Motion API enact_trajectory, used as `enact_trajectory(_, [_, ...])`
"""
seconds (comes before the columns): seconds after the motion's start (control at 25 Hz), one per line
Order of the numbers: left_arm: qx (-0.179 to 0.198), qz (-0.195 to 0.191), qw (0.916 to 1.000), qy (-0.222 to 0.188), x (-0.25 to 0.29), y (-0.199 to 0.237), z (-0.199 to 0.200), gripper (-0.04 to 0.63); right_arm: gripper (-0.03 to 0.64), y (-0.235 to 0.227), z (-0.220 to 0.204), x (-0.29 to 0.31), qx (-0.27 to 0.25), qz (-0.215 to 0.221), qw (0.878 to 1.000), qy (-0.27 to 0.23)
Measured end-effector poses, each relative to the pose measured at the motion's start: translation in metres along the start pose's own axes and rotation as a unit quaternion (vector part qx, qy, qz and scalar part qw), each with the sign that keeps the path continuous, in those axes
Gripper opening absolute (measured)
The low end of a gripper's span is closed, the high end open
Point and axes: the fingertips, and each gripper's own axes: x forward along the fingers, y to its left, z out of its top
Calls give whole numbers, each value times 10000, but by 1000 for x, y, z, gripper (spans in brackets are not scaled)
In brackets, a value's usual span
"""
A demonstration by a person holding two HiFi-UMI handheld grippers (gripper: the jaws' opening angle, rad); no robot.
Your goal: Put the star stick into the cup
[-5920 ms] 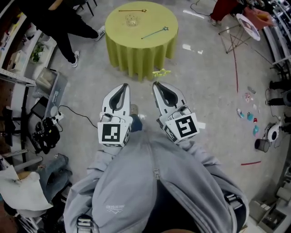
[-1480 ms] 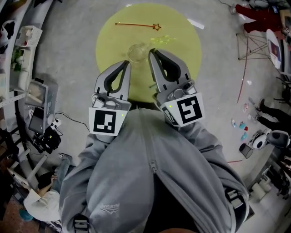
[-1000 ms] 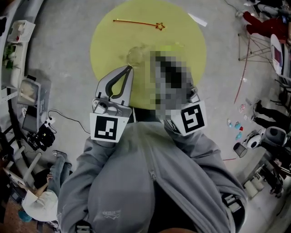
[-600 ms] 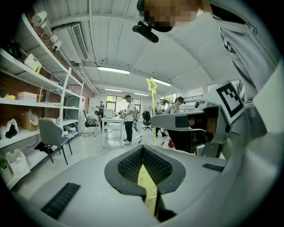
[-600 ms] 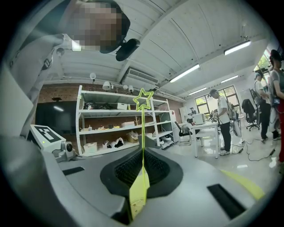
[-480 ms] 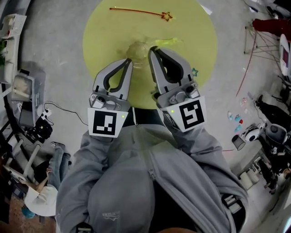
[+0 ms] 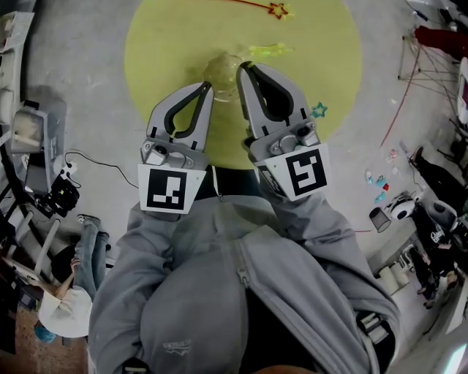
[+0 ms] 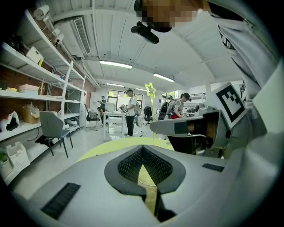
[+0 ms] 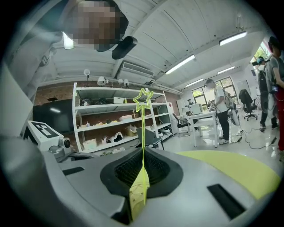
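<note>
1. The right gripper point(image 9: 143, 153) has its jaws clamped on the stem of the yellow-green star stick point(image 9: 143, 101), star end up.
2. The left gripper point(image 8: 143, 150) has its jaws pressed together, empty.
3. Both hover over the yellow table point(image 7: 146, 51), and the cup point(image 7: 219, 67) stands just beyond their tips.

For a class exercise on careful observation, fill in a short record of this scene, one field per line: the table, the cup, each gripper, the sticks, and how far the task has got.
Table: round, yellow-green top
Cup: clear, on the table, just ahead of both grippers' tips
Right gripper: shut on the yellow-green star stick, star end pointing away from the jaws
Left gripper: shut, holding nothing
Stick in cup: not yet
Other sticks: red star stick at the table's far edge; teal star beside the right gripper
</note>
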Motion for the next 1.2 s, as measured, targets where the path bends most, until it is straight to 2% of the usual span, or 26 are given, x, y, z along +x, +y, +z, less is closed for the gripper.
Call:
enact_trajectory(0.48, [-50, 36, 10000, 33, -4, 0, -7, 17, 35, 3, -35, 5, 113, -57, 9982, 580])
enact_trajectory(0.64, [-210, 77, 9997, -13, -4, 0, -8, 17, 35, 5, -42, 6, 153, -95, 9969, 761])
enact_trajectory(1.0, [-287, 27, 9996, 12, -5, -5, -11, 17, 37, 2, -57, 7, 244, -238, 9921, 1205])
enact_trajectory(1.2, [-304, 34, 9995, -6, -7, -7, -9, 17, 38, -1, -59, 1, 315, -360, 9913, 1223])
